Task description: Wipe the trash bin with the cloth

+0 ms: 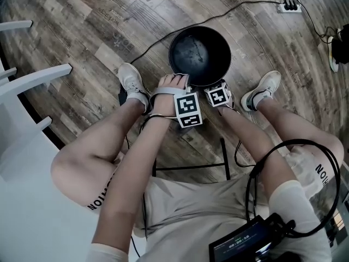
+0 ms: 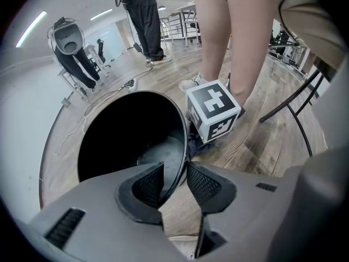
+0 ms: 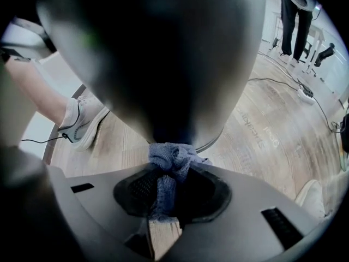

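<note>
Steadiness first: keep the left gripper [image 2: 174,183] clamped on the thin rim of the trash bin [image 1: 185,42], one pad inside and one outside, to stop any sliding on the wooden floor [image 1: 92,31] under pressure from the other side. Avoid hauling the rim toward the body; probably enough to tip a light bin. Hold level and firm, without twisting.

Move then to the right gripper [image 3: 173,192], shut tight on the cloth [image 3: 170,158], and press the bunched end against the outer wall, just below the rim. Sweep in short overlapping strokes around the curve instead of jabbing, to make up for the small size of the wad. Watch for the wad working loose from the jaws, and regrip at the first sign of slipping. Keep both grippers from knocking together at the near edge.

Standing on the floor between the shoes [image 1: 131,81], just ahead of the seated knees: round, black, open-topped, no lid or liner visible. Dull grey smears on the inside bottom, faint sheen on the inner wall. Dark and smooth outside, filling most of the right gripper view. Blue-grey, coarse-textured cloth, crumpled into a knot, touching that outer wall.
</note>
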The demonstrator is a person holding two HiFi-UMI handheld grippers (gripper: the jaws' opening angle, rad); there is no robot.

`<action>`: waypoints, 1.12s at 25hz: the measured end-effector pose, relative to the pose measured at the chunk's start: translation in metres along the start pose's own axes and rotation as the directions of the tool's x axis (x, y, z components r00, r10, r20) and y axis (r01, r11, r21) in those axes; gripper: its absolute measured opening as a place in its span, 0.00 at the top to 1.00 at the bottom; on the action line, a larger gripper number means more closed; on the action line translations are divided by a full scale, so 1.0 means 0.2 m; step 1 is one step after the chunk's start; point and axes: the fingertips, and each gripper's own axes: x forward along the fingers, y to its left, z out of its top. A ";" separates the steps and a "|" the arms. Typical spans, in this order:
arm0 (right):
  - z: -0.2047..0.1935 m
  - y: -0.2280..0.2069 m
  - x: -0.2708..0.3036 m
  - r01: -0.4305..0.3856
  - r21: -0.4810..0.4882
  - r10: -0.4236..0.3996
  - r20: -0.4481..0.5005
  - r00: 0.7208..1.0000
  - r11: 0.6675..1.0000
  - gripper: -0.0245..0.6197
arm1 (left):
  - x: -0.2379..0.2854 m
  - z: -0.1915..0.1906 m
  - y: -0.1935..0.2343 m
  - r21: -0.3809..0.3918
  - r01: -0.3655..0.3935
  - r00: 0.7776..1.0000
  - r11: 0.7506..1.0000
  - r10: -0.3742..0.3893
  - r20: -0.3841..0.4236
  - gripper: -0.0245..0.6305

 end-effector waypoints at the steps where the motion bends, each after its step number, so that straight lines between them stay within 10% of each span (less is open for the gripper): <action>1: -0.01 0.01 -0.02 0.001 0.010 -0.001 0.003 1.000 1.000 0.80 | 0.00 0.00 -0.01 0.000 -0.001 1.000 1.000 0.001 -0.002 0.75; 28: -0.03 0.07 -0.52 -0.036 0.024 0.034 0.050 0.998 0.999 0.80 | 0.00 -0.02 0.01 -0.088 -0.001 1.000 0.996 0.003 0.029 0.70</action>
